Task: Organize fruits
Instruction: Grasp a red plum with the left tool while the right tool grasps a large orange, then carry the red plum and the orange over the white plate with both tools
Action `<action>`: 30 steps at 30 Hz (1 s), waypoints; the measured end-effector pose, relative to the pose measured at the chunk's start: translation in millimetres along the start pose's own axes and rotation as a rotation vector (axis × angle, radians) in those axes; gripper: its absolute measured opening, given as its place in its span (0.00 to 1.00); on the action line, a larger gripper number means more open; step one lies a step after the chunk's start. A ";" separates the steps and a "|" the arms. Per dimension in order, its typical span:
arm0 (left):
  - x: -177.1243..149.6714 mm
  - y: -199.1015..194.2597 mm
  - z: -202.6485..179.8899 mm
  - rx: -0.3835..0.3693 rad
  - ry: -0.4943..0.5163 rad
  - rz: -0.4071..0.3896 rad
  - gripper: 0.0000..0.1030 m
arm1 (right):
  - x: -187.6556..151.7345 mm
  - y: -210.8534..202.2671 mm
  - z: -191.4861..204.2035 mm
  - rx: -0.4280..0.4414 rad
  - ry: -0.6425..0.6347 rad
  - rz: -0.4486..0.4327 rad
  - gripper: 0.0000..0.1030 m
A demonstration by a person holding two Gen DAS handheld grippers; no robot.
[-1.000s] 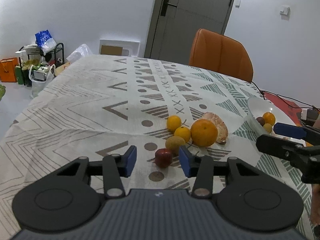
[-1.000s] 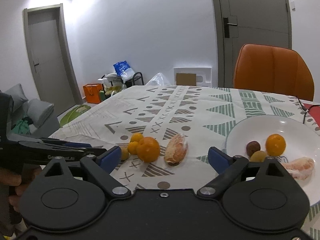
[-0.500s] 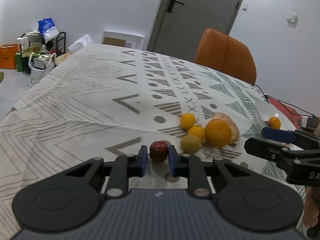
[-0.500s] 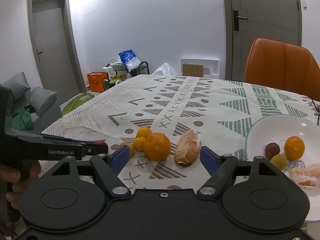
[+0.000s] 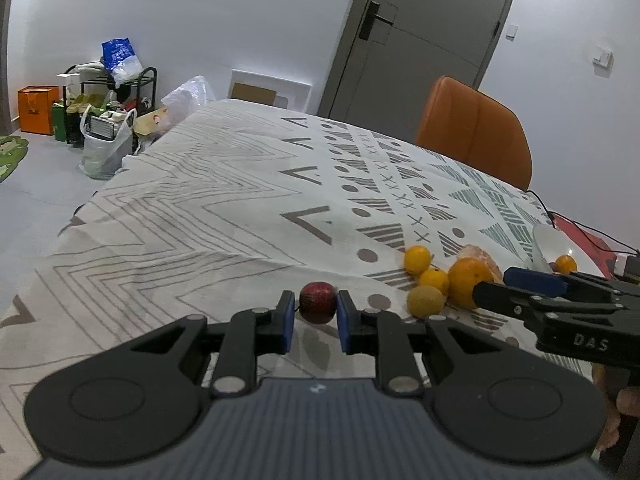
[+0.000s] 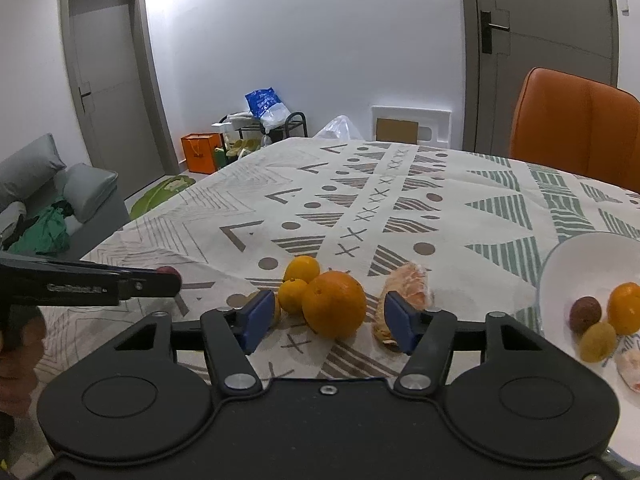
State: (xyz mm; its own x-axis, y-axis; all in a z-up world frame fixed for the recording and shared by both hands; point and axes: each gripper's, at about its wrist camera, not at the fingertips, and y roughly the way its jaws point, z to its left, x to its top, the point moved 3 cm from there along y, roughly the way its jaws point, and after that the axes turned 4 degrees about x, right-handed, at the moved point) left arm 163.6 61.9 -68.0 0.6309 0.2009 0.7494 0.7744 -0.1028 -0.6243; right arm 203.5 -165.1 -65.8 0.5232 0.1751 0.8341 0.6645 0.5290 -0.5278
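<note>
A small red fruit (image 5: pixel 318 300) sits between the blue pads of my left gripper (image 5: pixel 316 316), which is shut on it low over the patterned tablecloth. My right gripper (image 6: pixel 328 320) is closing around a large orange (image 6: pixel 334 304). Its pads (image 6: pixel 258 314) stand clear of the peel on both sides. Two small oranges (image 6: pixel 302 268) and a yellowish fruit (image 5: pixel 426 301) lie just left of the large orange. A peeled citrus piece (image 6: pixel 406 292) lies to its right. A white plate (image 6: pixel 560 264) at the right holds an orange, a dark red fruit and a yellow one.
An orange chair (image 6: pixel 576 120) stands at the table's far side. A black cable and a red mat (image 5: pixel 580 232) lie beyond the plate. The table's left edge (image 5: pixel 80 216) drops to the floor, where bags and a rack stand.
My left gripper's jaws came together on the red fruit. My right gripper's jaws narrowed and came closer to the large orange, which now lies between them.
</note>
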 end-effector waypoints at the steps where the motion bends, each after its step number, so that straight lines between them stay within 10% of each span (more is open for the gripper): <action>1: 0.6 -0.9 1.6 0.001 -0.003 -0.001 0.20 | 0.0 2.2 -0.1 -0.002 0.000 0.003 0.59; 8: 2.2 -5.7 9.8 0.011 -0.017 -0.009 0.20 | -2.2 17.0 -2.3 -0.018 0.001 0.044 0.36; 30: 4.5 -24.3 -22.3 -0.025 0.034 -0.042 0.20 | -4.5 -29.3 -0.7 0.018 0.013 -0.011 0.34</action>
State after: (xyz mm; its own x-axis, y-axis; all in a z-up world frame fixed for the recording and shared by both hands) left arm 148.7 43.6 -44.5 0.5987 0.1720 0.7823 0.8010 -0.1192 -0.5867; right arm 182.1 -181.9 -54.2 0.5228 0.1578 0.8377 0.6608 0.5458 -0.5152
